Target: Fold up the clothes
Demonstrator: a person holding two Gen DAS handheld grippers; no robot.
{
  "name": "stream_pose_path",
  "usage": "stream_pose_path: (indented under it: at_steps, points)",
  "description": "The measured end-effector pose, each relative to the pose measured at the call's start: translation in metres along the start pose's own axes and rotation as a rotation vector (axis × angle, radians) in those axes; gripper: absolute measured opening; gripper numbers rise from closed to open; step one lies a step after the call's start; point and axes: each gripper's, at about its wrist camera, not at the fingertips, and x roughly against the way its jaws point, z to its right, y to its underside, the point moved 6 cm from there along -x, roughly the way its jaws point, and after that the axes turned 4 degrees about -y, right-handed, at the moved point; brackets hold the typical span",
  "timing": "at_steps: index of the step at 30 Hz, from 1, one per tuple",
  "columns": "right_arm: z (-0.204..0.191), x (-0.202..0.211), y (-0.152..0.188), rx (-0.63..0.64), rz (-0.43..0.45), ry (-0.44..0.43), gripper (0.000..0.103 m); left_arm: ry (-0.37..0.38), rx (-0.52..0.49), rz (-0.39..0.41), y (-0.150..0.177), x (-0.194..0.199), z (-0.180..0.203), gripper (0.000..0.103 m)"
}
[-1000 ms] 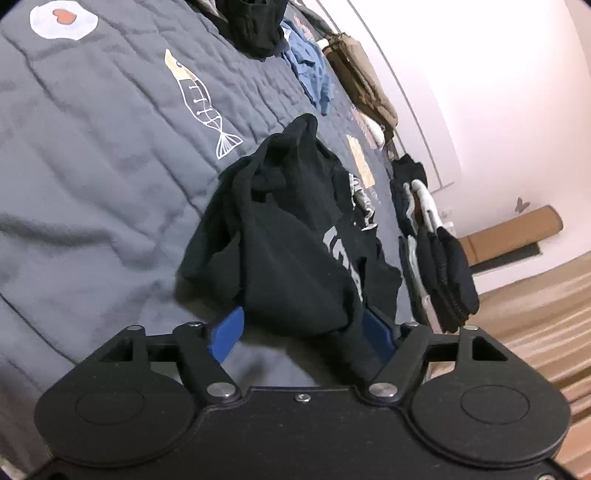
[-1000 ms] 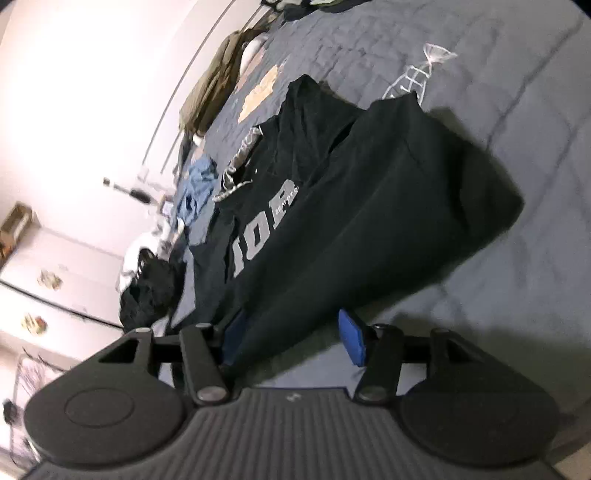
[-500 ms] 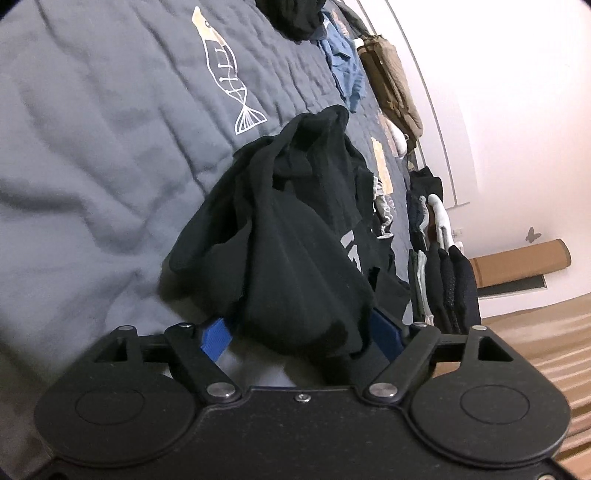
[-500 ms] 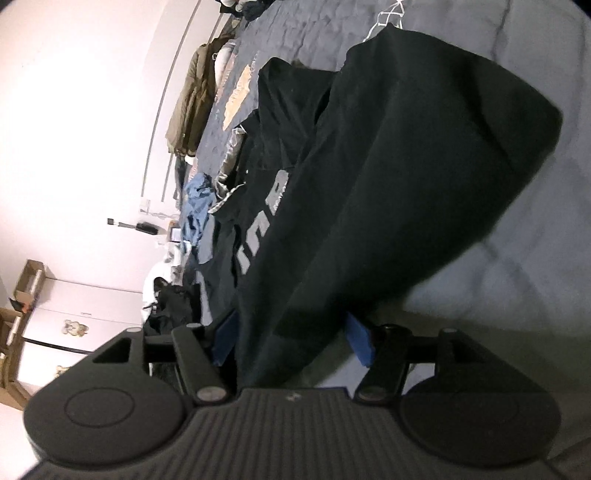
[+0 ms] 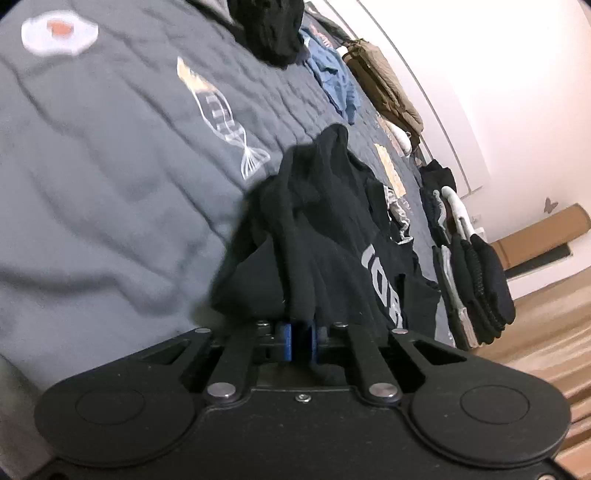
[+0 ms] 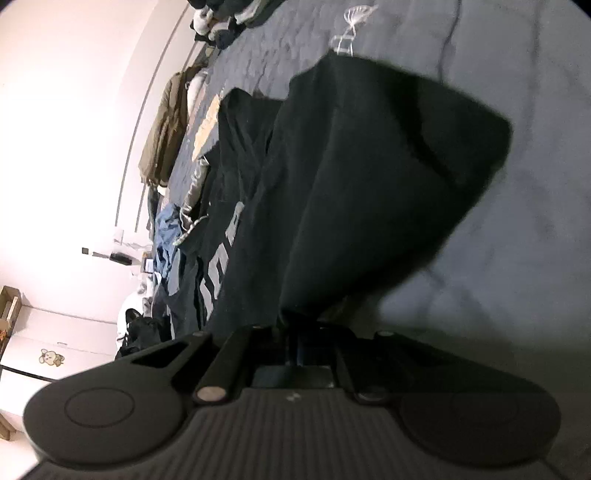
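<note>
A black t-shirt (image 5: pixel 325 236) with grey lettering lies crumpled on a grey quilted bedspread (image 5: pixel 110 155). My left gripper (image 5: pixel 301 338) is shut on a bunched edge of the shirt, its blue pads pinching the cloth. In the right wrist view the same black t-shirt (image 6: pixel 369 177) rises in a fold from the bedspread (image 6: pixel 517 277). My right gripper (image 6: pixel 299 345) is shut on another edge of it; the cloth hides its fingertips.
A black garment heap (image 5: pixel 269 29), a blue garment (image 5: pixel 332 77) and an olive jacket (image 5: pixel 384 88) lie farther along the bed. Folded dark clothes (image 5: pixel 476 277) are stacked at the bed's edge by the wooden floor. White cabinets (image 6: pixel 44 354) stand at left.
Both grippers were open around the shirt's edges and have closed on the cloth. The shirt is now pulled up into taut folds from both grips.
</note>
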Motion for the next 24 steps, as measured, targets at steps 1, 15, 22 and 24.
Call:
stream_pose_path:
  at_steps: [1, 15, 22, 24]
  points:
    - [0.000, 0.003, 0.000, -0.005, 0.005, 0.001, 0.003, 0.002, -0.012, 0.004, -0.005, 0.007, 0.000, 0.008]
    - [-0.002, 0.031, -0.004, 0.128, 0.023, 0.127, 0.020, -0.044, -0.037, 0.016, -0.008, 0.024, -0.014, 0.066]
    - [0.020, 0.040, -0.035, 0.080, 0.156, 0.176, 0.042, -0.041, 0.038, 0.030, -0.012, 0.006, -0.025, 0.053]
    - [0.027, 0.042, -0.042, 0.013, 0.204, 0.134, 0.038, -0.060, 0.035, 0.032, -0.013, 0.002, -0.028, 0.022]
